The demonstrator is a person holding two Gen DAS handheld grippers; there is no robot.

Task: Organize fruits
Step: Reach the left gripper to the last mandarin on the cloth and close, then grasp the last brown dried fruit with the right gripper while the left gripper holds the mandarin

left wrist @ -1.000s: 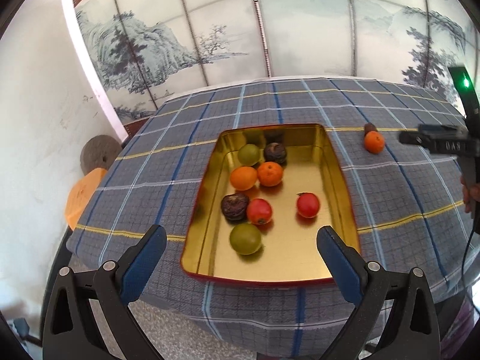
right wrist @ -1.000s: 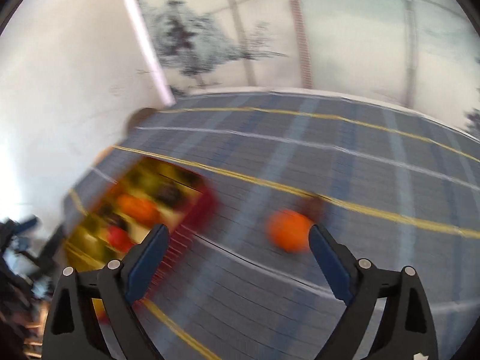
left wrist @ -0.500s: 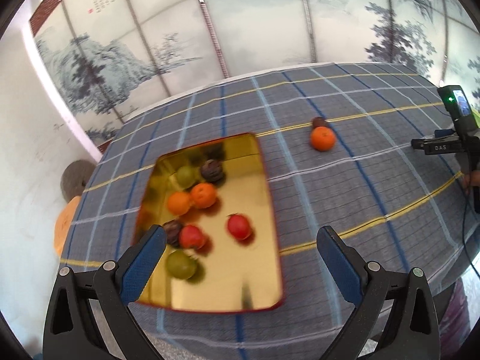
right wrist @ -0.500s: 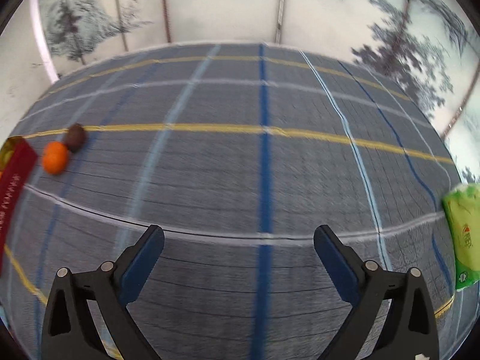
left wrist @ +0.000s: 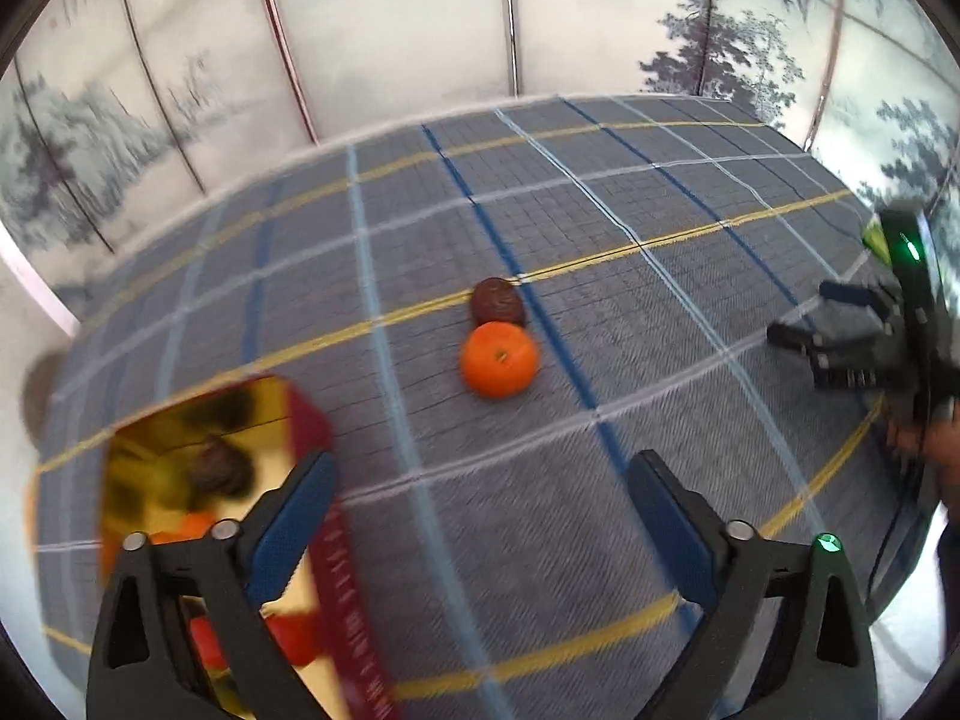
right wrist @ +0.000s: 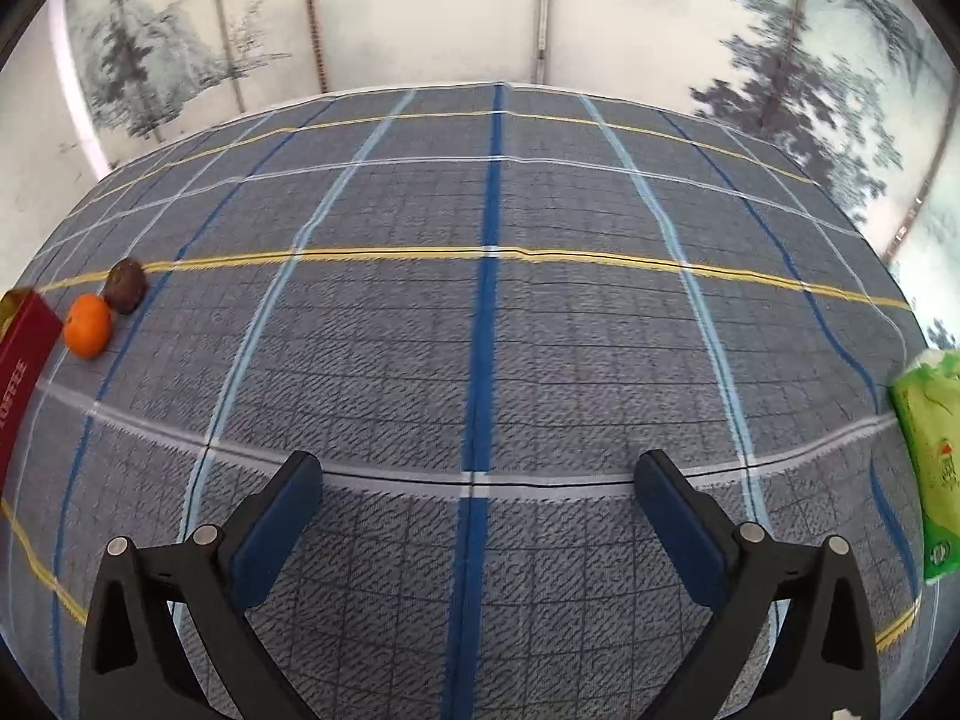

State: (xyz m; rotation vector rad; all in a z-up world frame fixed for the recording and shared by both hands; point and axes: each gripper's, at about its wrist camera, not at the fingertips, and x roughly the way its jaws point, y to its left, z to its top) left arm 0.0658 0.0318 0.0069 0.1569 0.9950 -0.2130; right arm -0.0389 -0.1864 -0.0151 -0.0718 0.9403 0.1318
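We have swung our left gripper away from the tin toward the two loose fruits on the checked cloth; a second ago the tin filled its view, now it sits at the near left. The orange lies straight ahead, touching the dark fruit just beyond it. The left jaws are closing slightly with nothing between them. Our right gripper has turned off the orange it faced a second ago and is released over bare cloth, the green packet at far right. We judge the left side is taking over the orange. The tin's contents are blurred; several fruits seem to be inside.
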